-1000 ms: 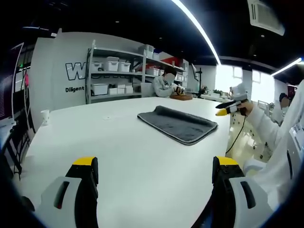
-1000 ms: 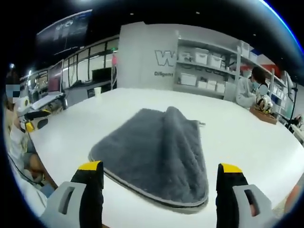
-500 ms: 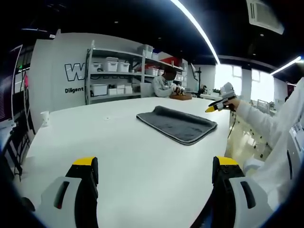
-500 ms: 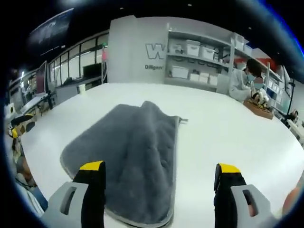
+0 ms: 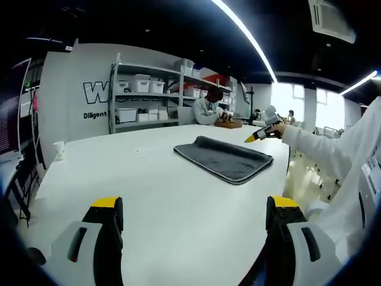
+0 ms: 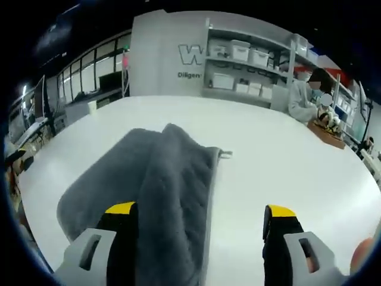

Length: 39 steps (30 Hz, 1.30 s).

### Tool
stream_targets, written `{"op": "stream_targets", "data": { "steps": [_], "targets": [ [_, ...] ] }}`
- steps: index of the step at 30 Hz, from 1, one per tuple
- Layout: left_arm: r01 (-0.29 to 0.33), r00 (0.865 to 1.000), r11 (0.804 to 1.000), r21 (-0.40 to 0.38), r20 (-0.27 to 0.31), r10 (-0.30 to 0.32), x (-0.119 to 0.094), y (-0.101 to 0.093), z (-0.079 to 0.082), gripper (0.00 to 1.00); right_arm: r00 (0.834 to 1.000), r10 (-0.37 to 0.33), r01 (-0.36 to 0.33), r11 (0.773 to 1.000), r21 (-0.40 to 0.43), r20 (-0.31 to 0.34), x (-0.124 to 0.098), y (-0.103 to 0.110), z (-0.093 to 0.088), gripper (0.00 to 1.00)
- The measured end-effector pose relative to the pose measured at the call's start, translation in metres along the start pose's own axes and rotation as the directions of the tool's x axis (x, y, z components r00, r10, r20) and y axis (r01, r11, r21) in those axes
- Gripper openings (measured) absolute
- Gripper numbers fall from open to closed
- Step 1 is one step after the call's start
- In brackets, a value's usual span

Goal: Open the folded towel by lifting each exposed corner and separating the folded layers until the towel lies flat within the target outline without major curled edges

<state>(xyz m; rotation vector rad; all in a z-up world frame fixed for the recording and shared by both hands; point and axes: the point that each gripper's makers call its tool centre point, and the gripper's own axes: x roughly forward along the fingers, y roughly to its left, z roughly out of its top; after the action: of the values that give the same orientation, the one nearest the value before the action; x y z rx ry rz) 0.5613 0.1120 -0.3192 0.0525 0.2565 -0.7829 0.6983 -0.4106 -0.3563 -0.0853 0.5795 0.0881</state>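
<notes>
The left hand-held gripper [image 5: 190, 217] hangs low over the white bench [image 5: 155, 196], jaws wide apart and empty, well short of the folded grey towel [image 5: 226, 158]. The right hand-held gripper [image 6: 201, 229] hovers just above the towel [image 6: 155, 185], jaws likewise spread and holding nothing. Unfolding looks not yet begun; this seems the approach. Next, the right jaws should drop onto an exposed corner of the top layer. In the right gripper view, the towel's long axis runs away from the right hand-held gripper towards the shelves [image 6: 250, 71].

Bare white table top [image 5: 149, 196] all round folded grey plush towel [image 6: 155, 185]; small white cup [image 5: 58, 149] only at far left edge.
</notes>
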Motion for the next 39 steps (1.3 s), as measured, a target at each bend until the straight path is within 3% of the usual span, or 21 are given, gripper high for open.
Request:
{"op": "stream_targets", "data": {
  "steps": [9,14,19,26,35,39],
  "targets": [
    [0.006,1.000,1.000,0.005,0.001,-0.006,0.000,-0.003,0.000,0.99,0.998,0.001,-0.001,1.000,0.001,-0.059,0.036,-0.002,0.012,0.85],
    [0.003,1.000,1.000,0.005,-0.002,-0.003,0.000,-0.003,-0.001,0.99,1.000,0.019,-0.017,0.993,0.113,-0.013,0.050,-0.002,0.028,0.78],
    [0.003,1.000,1.000,0.006,-0.003,-0.003,0.000,-0.003,-0.001,0.99,0.999,0.039,-0.042,0.983,0.180,0.021,0.063,-0.003,0.041,0.78],
    [-0.005,1.000,1.000,0.002,-0.012,0.005,0.001,0.001,-0.004,0.99,1.000,0.021,-0.023,0.981,0.193,0.010,0.082,-0.008,0.048,0.79],
    [-0.023,0.999,1.000,0.011,-0.033,0.023,0.004,0.004,-0.009,0.99,0.999,-0.028,0.018,0.961,0.277,0.033,0.104,-0.026,0.057,0.68],
    [-0.031,0.999,0.999,0.013,-0.045,0.031,0.008,0.005,-0.013,0.99,1.000,-0.026,0.026,0.965,0.262,-0.003,0.123,-0.035,0.057,0.70]
  ]
}}
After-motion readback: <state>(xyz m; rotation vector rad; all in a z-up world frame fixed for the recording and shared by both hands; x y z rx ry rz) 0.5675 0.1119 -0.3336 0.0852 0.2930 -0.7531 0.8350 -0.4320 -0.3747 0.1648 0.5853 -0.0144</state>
